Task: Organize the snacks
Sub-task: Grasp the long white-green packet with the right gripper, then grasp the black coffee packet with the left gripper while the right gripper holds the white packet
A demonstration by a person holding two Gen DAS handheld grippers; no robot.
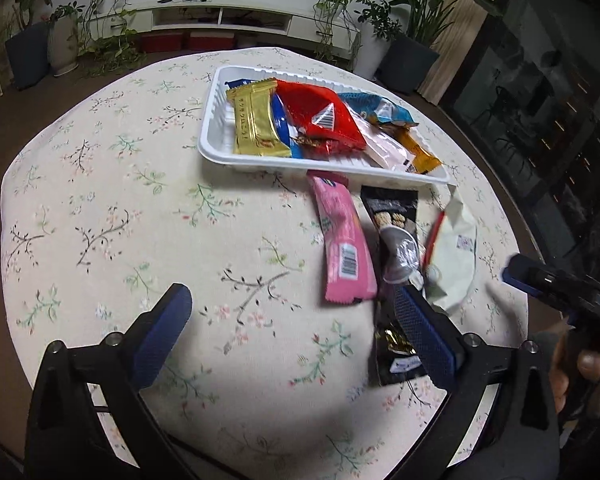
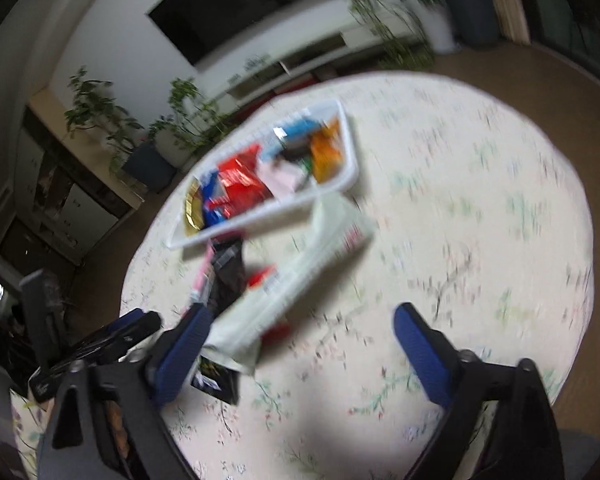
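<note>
**Both hand-held grippers empty over a half-sorted snack spread**

From the left wrist view, the left hand-held gripper (image 1: 296, 320) stood with its blue-padded fingers spread wide and nothing between them but bare flowered cloth. A white tray (image 1: 324, 162) sat farther back on the round tabletop (image 1: 112, 216), already holding a gold packet (image 1: 256, 120), a red packet (image 1: 324, 114), a blue-and-white bag (image 1: 376, 106), a pale pink bar (image 1: 384, 148) and an orange packet (image 1: 420, 152). Just in front of the tray's near rim, three snacks lay on the cloth: a pink wrapper (image 1: 344, 240), a long black packet (image 1: 392, 216) beside it and running under the gripper's right-hand finger, and a pale white-green bag (image 1: 456, 256) farther right. The right hand-held gripper's tip (image 1: 540, 280) showed at the right edge, with the person's fingers (image 1: 580, 372) below it.

The right wrist view was blurred and tilted. There the right hand-held gripper (image 2: 304, 336) also held its fingers well apart; the white-green bag (image 2: 300, 280) lay across its left-hand finger, but I could not tell whether the pad touched it, and the other finger stood clear of it. The tray (image 2: 352, 168) of snacks sat beyond, with the black packet (image 2: 228, 264) and a sliver of the pink wrapper (image 2: 204, 272) below its near rim. The left hand-held gripper (image 2: 112, 336) showed at the left edge.
</note>
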